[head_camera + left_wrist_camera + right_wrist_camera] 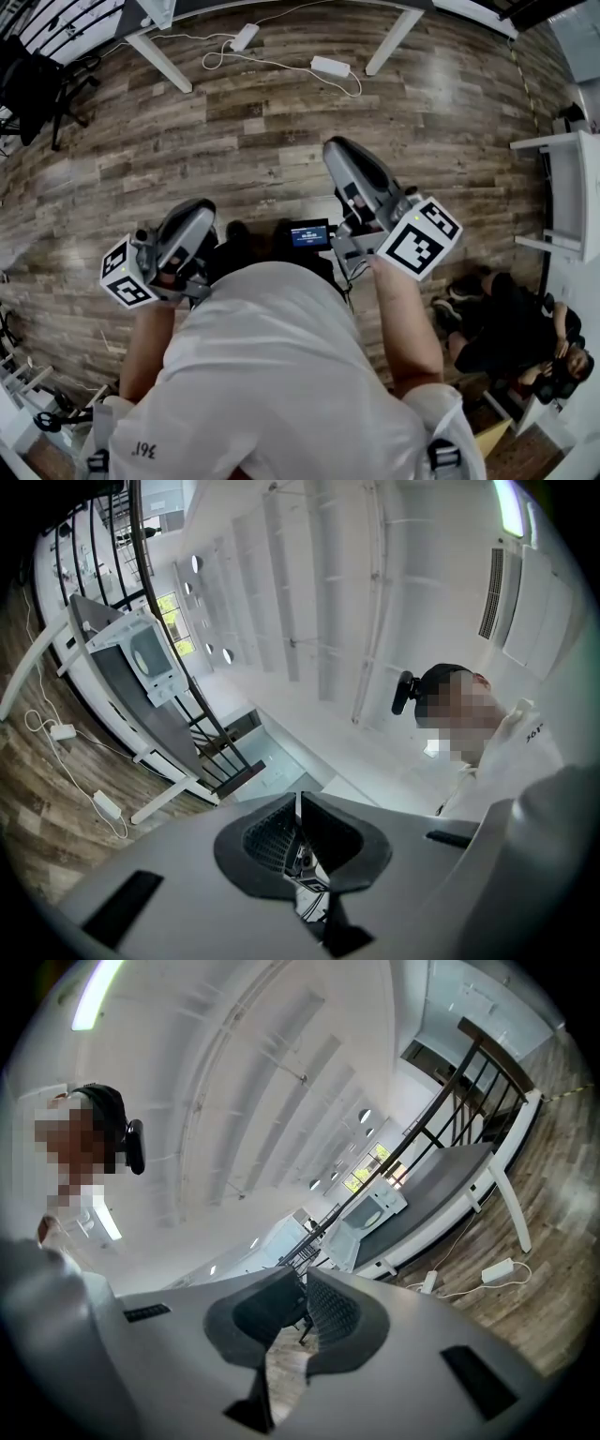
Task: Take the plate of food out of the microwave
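Locating the plate of food comes first: no view shows it outright, and it is judged to sit inside the white box-shaped microwave oven (380, 1204), whose window holds a pale patch too small to identify. Whether the oven door is open cannot be told at this size. The oven stands on a long grey tabletop (450, 1174) carried by slanted white legs, well apart from the person.

Left gripper (298, 832): jaws pressed together along a thin seam, nothing between them. Right gripper (306, 1302): jaws likewise closed on nothing. In the head view both grippers are held close to the person's body, pointing away from the oven, so the reach is judged not yet begun.

Between the person and the tabletop lies a brown wood-plank floor (281, 122) carrying two white power adapters (330, 66) joined by loose white cables (272, 64). A second person (511, 333) sits low at the right of the head view, near the right gripper.

Hazards, as judged from this arrangement:
- The cables lie in the approach path, and a foot catching one could jolt the grippers or cause a stumble.
- The jaws must be spread before they meet the plate; arriving closed, they would push it deeper.
- A plate pinched at one rim may tilt under its load and spill food.
- Drawing it out carelessly could knock the plate against the oven opening
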Tool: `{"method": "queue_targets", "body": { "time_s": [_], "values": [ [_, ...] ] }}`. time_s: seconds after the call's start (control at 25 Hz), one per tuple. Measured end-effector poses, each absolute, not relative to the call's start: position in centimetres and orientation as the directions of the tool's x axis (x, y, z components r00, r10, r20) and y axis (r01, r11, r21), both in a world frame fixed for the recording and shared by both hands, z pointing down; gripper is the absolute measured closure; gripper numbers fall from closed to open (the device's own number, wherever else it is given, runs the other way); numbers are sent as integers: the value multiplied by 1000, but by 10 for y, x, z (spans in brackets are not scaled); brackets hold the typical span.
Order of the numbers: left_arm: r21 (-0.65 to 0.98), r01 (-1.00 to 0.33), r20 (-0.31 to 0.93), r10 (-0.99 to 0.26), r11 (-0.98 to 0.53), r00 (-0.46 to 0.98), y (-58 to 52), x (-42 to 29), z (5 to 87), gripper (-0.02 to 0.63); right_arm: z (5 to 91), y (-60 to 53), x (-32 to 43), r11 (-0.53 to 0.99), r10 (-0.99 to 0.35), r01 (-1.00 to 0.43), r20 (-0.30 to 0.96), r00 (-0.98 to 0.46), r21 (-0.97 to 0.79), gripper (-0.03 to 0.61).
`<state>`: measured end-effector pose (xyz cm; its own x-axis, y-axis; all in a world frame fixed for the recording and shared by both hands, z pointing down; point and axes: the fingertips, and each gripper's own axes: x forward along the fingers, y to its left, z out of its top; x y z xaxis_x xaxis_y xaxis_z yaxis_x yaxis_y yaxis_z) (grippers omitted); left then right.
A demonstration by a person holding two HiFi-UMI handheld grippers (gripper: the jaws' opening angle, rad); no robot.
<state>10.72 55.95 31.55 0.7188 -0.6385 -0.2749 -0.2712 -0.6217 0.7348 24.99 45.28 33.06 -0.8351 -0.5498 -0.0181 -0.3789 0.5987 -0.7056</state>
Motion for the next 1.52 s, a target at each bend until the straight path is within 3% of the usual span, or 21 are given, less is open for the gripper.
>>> {"method": "queue_targets", "body": {
  "time_s": [0.44, 1.52],
  "values": [
    [741, -273, -264, -639, -614, 722, 533, 79, 330, 592, 347, 438, 223, 591, -526, -366, 0, -850, -718, 557],
    [740, -254, -267, -619, -622, 739, 325, -151, 337, 591, 349, 251, 17, 507, -633, -492, 82, -770, -707, 557]
  ]
}}
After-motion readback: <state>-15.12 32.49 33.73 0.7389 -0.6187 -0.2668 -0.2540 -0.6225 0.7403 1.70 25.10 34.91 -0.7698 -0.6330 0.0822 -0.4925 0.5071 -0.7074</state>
